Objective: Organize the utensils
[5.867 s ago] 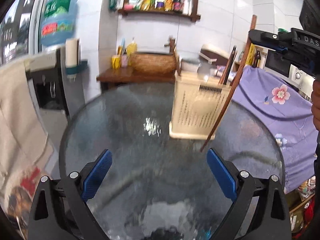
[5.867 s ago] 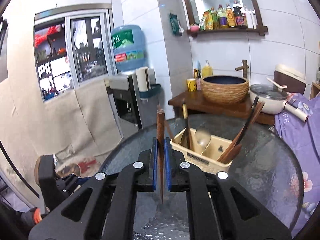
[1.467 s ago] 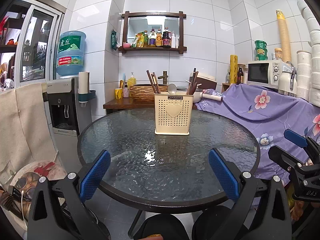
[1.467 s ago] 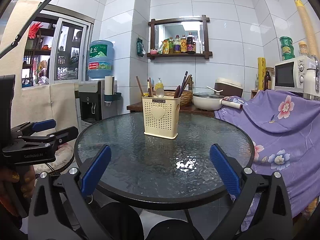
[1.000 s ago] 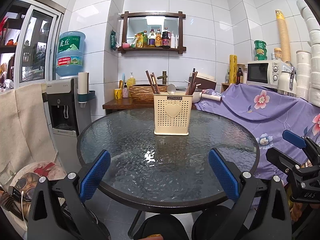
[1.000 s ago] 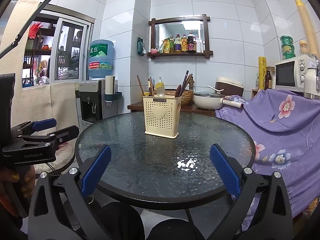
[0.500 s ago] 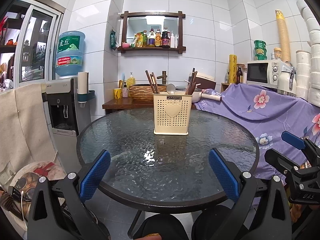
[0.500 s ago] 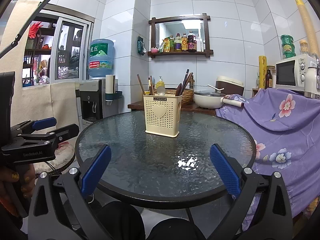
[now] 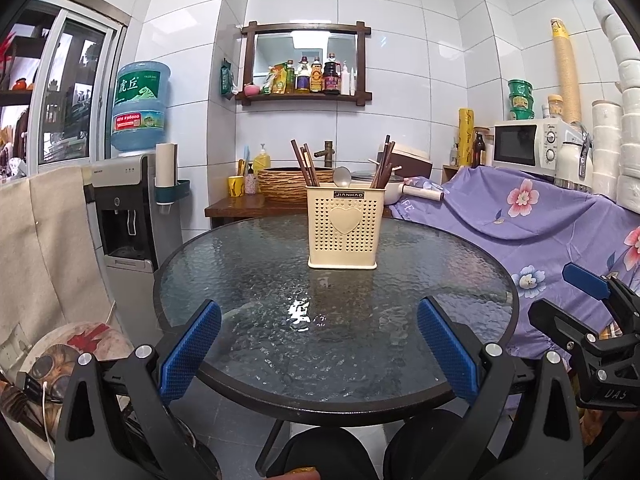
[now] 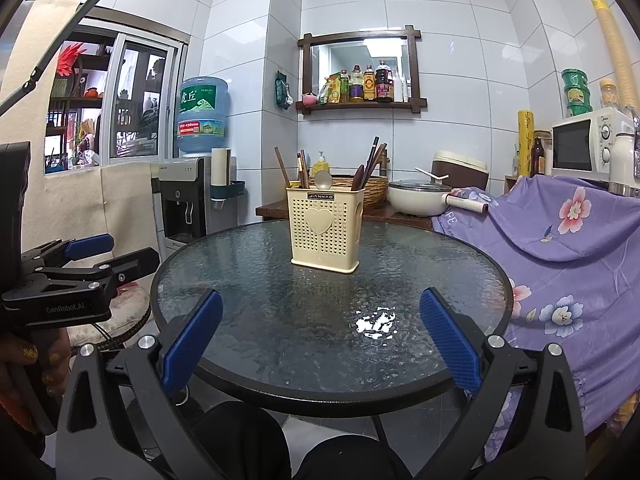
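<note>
White-tiled kitchen, round glass worktop [image 9: 248, 280]; both hand-held grippers [image 9: 318, 350] [image 10: 320, 342] gape empty, so a careless bump could topple the cream perforated plastic caddy [image 9: 344, 232].

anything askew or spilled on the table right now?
Nothing stands out. The utensil holder stands upright on the glass table, with chopsticks and a spoon inside it. No spill shows; the bright patch is glare.
</note>
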`<move>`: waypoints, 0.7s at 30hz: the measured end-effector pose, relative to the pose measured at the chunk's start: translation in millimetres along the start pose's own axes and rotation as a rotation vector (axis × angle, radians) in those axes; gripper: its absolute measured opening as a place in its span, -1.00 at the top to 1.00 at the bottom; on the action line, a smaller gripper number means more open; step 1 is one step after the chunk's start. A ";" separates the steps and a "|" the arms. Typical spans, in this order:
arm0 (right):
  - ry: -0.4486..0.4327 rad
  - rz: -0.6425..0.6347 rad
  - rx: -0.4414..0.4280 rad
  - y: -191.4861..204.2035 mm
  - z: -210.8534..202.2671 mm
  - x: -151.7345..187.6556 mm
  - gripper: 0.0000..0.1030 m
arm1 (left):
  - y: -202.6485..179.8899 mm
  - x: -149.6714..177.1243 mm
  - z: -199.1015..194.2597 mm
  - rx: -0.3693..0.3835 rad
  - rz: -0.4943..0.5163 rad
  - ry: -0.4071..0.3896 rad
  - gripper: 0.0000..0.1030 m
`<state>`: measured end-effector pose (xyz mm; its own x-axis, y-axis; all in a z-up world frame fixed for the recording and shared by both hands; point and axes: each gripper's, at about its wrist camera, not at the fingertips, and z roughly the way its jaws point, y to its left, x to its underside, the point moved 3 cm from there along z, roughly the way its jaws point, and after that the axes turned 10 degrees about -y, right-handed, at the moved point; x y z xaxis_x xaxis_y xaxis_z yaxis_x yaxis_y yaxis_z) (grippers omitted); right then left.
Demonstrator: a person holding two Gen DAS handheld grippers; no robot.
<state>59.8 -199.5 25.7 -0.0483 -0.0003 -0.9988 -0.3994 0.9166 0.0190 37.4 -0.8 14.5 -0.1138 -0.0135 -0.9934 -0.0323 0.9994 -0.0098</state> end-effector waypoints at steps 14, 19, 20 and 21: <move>0.000 0.000 0.001 -0.2 1.1 -1.1 -0.89 | 1.4 0.8 0.3 0.000 -0.001 0.001 -0.88; 0.002 0.000 0.001 0.4 1.1 0.0 -0.89 | 1.5 0.6 0.2 -0.001 -0.002 0.000 -0.88; 0.002 -0.001 0.001 0.1 1.3 -0.5 -0.89 | 1.7 0.7 0.2 -0.001 -0.002 0.001 -0.88; 0.002 -0.001 0.001 0.4 1.0 -0.3 -0.89 | 1.9 0.6 0.1 -0.001 -0.003 0.000 -0.88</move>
<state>60.6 -198.7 25.9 -0.0499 -0.0017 -0.9988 -0.3988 0.9169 0.0184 37.4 1.1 13.8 -0.1141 -0.0164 -0.9933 -0.0333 0.9994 -0.0126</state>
